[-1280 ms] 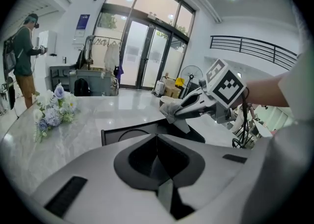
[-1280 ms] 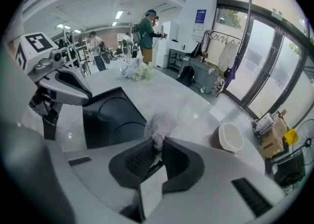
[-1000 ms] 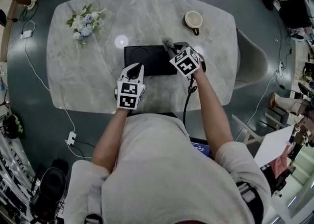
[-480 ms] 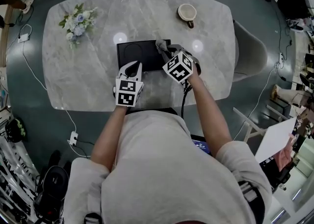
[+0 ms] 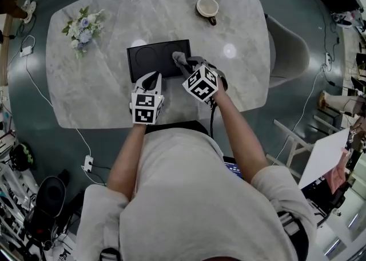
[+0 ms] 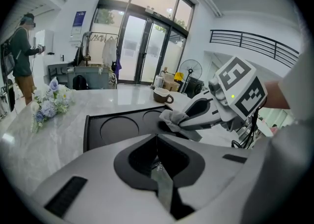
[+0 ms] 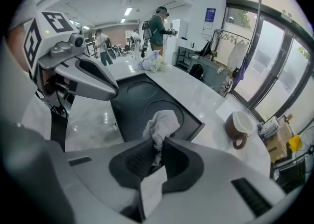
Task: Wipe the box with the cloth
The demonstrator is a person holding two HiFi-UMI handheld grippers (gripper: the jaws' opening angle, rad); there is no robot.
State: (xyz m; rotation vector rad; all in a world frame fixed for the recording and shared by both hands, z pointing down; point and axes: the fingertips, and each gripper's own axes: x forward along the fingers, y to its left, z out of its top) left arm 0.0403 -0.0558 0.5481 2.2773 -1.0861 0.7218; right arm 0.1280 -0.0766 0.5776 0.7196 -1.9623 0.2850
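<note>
A flat black box (image 5: 151, 59) with two round recesses lies mid-table, also seen in the left gripper view (image 6: 113, 127) and the right gripper view (image 7: 137, 102). My right gripper (image 5: 184, 65) is shut on a grey cloth (image 5: 179, 58), whose bunched end rests on the right part of the box's top (image 7: 162, 121). The left gripper view shows that cloth (image 6: 172, 118) pinched in the right gripper's fingers (image 6: 198, 112). My left gripper (image 5: 150, 80) sits at the box's near edge, its jaws shut with nothing between them (image 6: 156, 161).
The marble table (image 5: 91, 82) also carries a flower bunch (image 5: 82, 26) at the far left and a brown cup (image 5: 207, 8) at the far right. A chair (image 5: 289, 54) stands off the right edge. People stand in the background.
The right gripper has drawn the cloth from the box's far right edge toward the near side. The left gripper has shifted slightly nearer too. The head camera has tilted.
</note>
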